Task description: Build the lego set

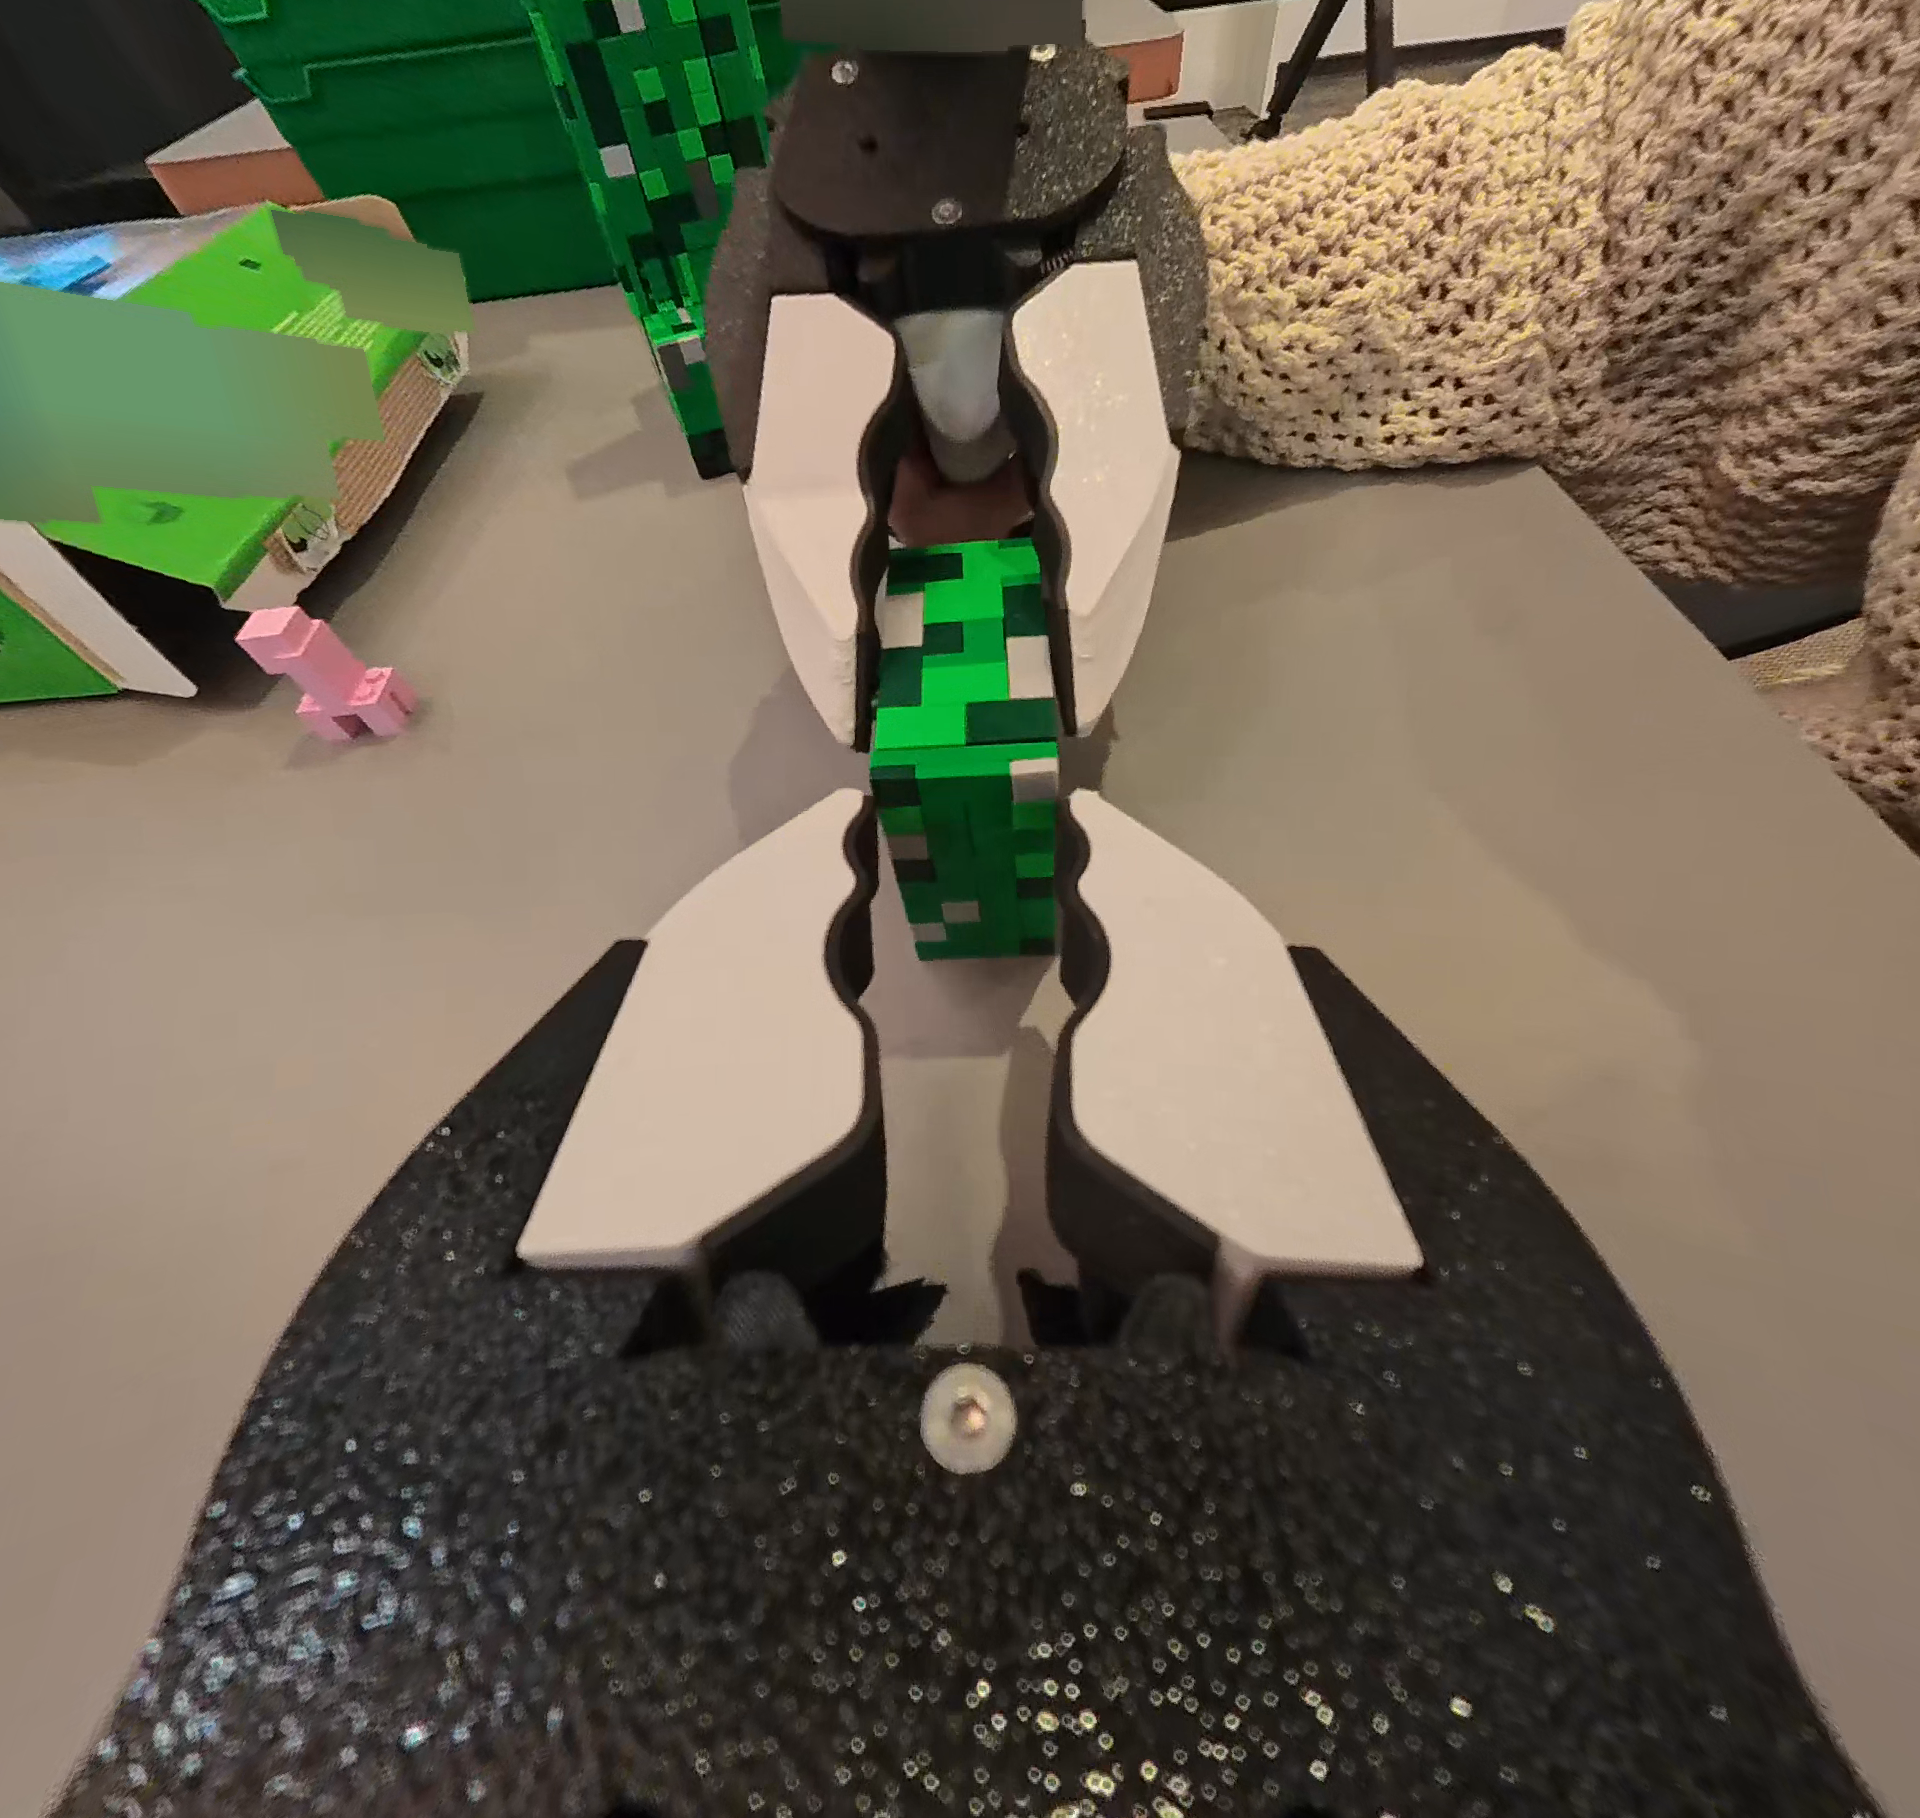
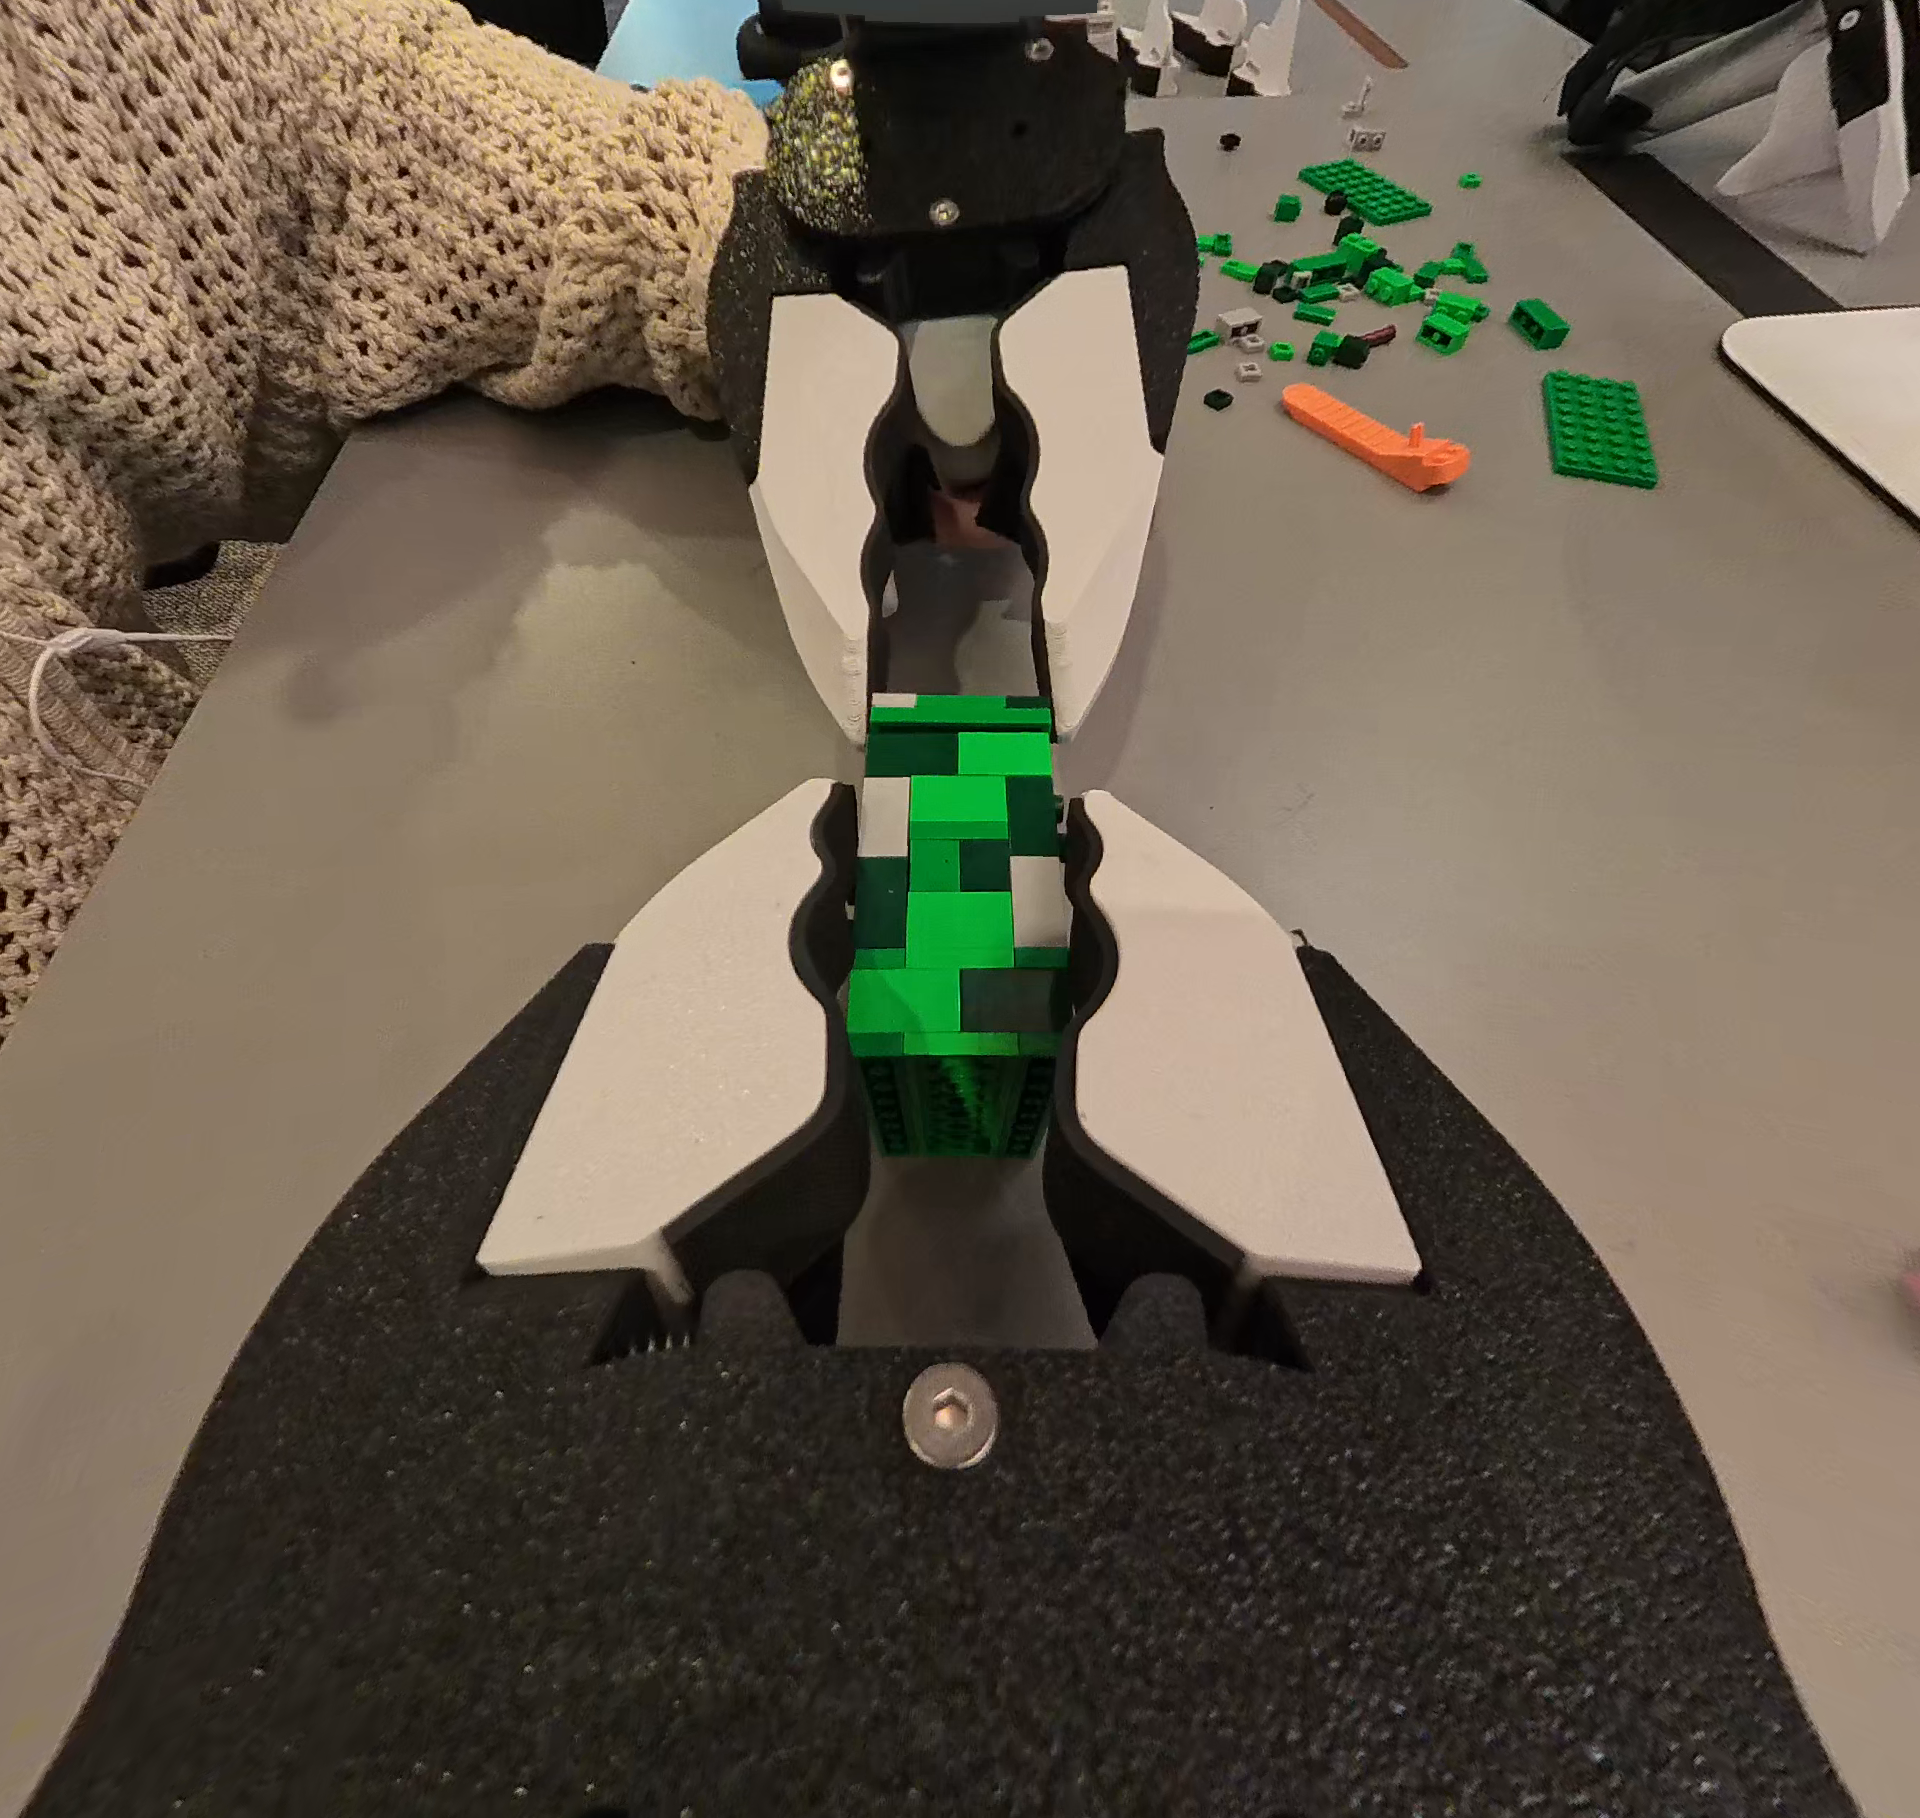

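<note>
A green pixel-patterned lego block is held between both grippers just above the grey table. My left gripper is shut on the block's near end. My right gripper faces it from the far side and is shut on the other end. In the right wrist view the block sits deep between the right gripper's fingers, and the left gripper pinches its far end. A thin seam crosses the block near that end.
A tall green lego figure stands behind, in front of green bins. A set box and a pink lego pig lie at the left. Loose green bricks, an orange separator and a green plate lie nearby. Left and right tips are no more than a few centimetres apart.
</note>
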